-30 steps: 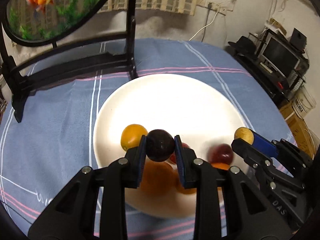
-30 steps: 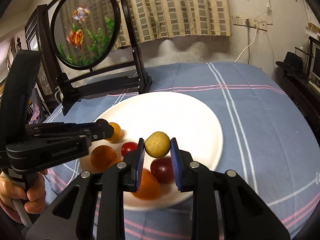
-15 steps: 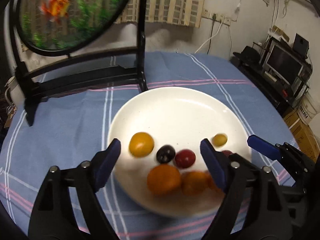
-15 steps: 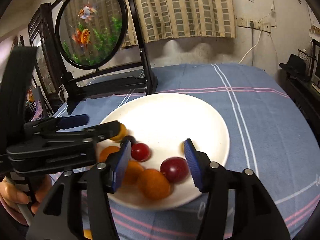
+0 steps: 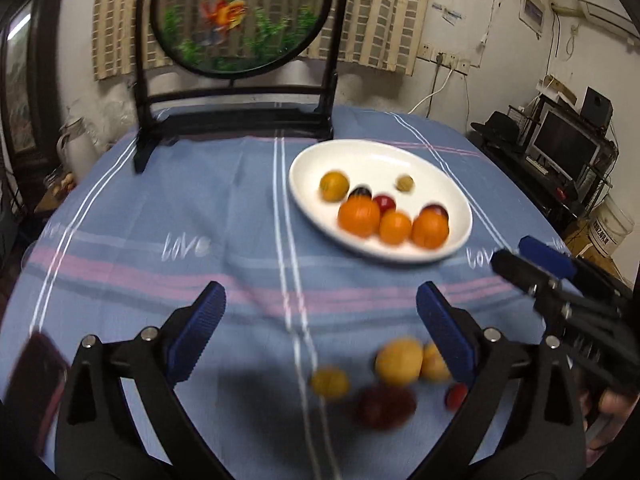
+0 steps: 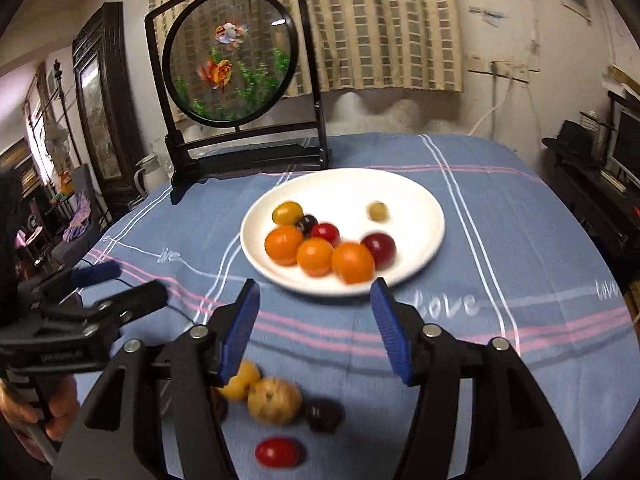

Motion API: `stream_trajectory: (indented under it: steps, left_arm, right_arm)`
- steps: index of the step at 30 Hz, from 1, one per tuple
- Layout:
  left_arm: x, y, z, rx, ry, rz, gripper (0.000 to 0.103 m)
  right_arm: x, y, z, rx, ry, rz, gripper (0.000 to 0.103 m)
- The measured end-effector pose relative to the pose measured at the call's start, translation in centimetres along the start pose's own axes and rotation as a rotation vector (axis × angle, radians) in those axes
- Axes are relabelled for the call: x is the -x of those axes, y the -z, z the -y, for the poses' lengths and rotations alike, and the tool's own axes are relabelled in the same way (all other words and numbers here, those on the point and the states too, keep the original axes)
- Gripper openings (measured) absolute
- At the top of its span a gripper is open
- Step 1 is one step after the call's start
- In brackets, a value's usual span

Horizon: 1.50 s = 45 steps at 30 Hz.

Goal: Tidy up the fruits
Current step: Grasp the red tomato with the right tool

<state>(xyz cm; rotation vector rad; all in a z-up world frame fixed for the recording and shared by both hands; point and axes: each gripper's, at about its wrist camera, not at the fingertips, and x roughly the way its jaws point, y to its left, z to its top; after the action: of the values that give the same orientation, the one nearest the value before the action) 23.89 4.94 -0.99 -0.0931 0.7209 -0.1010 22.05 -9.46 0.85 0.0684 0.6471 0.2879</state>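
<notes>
A white plate (image 5: 456, 188) (image 6: 420, 204) on the blue cloth holds several fruits: three oranges (image 5: 359, 217) (image 6: 316, 257), a yellow one (image 5: 334, 186), a dark plum (image 6: 306, 224), a red tomato (image 6: 326, 232), a red plum (image 6: 380, 249) and a small green fruit (image 5: 405, 183) (image 6: 377, 211). Loose fruits lie near the front edge: yellow ones (image 5: 399, 362) (image 6: 274, 400), a dark red one (image 5: 384, 406), a red tomato (image 6: 278, 453). My left gripper (image 5: 318, 332) is open and empty above the cloth. My right gripper (image 6: 316, 328) is open and empty, short of the plate.
A round goldfish screen on a black stand (image 5: 240, 16) (image 6: 232, 56) stands at the back of the table. A dark red object (image 5: 34, 380) lies at the left front edge. Shelves with a monitor (image 5: 564, 148) stand to the right.
Both grippers let go of their fruit, the dark plum and the green fruit, onto the plate. Both then pulled back and up, away from the plate, bringing the loose fruits into view.
</notes>
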Motion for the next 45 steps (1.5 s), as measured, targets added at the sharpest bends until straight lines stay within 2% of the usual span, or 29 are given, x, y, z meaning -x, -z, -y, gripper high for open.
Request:
stream_trajectory:
  steps: [2,5,8,13,22,25,30,34,36,39,41,43,45]
  left_arm:
    - [0.4,1.9,-0.2,0.001,-0.025,-0.001,0.099]
    - [0.3,4.2,-0.4,-0.011,-0.011,-0.055,0.099]
    - [0.6,5.4,-0.6,-0.014,-0.016,-0.072,0.099]
    - [1.4,5.8,-0.6,-0.004,0.03,-0.049,0.099]
    - [0.8,6.2,0.4,-0.058,-0.031,-0.063,0.099]
    - [0.9,6.2,0.3,-0.056,-0.033,-0.064,0.099]
    - [1.0,6.2,0.4,-0.053,-0.029,-0.065,0.099]
    - [1.2,6.1,0.4,-0.053,-0.022,-0.057,0.099]
    - [1.2,6.2,0.4,-0.049,-0.018,-0.057,0.099]
    - [1.2,6.3,0.5,-0.045,0.008,-0.06,0.099]
    - [1.3,6.5,1.0,-0.065,0.045,-0.066,0.098]
    - [1.3,6.7,1.9,-0.1,0.068,-0.062,0.095]
    - [1.4,7.0,2.9,-0.148,0.105,-0.065,0.084]
  right_arm:
    - [0.1,1.8,0.3,-0.036,0.039,-0.015,0.06]
    - [-0.4,2.9,0.5,-0.077,-0.008,-0.099,0.06]
    - [-0.4,4.1,-0.3,-0.041,-0.03,-0.15,0.06]
    - [0.1,6.2,-1.5,0.014,-0.045,-0.205,0.06]
    - [-0.5,7.5,-2.0,0.032,-0.056,-0.268,0.06]
    - [-0.8,7.7,-2.3,0.04,-0.058,-0.281,0.058]
    - [-1.6,7.9,-2.0,0.024,-0.049,-0.314,0.048]
    - [-1.7,8.0,-2.0,0.029,-0.041,-0.31,0.041]
    - [-1.6,8.0,-2.1,0.034,-0.058,-0.309,0.031]
    - [-1.2,7.8,-1.8,0.017,-0.067,-0.292,0.03]
    - [-0.3,7.4,-0.5,-0.054,-0.075,-0.234,0.03]
    - [0.4,7.1,0.2,-0.094,-0.069,-0.196,0.03]
    - [0.7,6.9,0.7,-0.118,-0.061,-0.177,0.03]
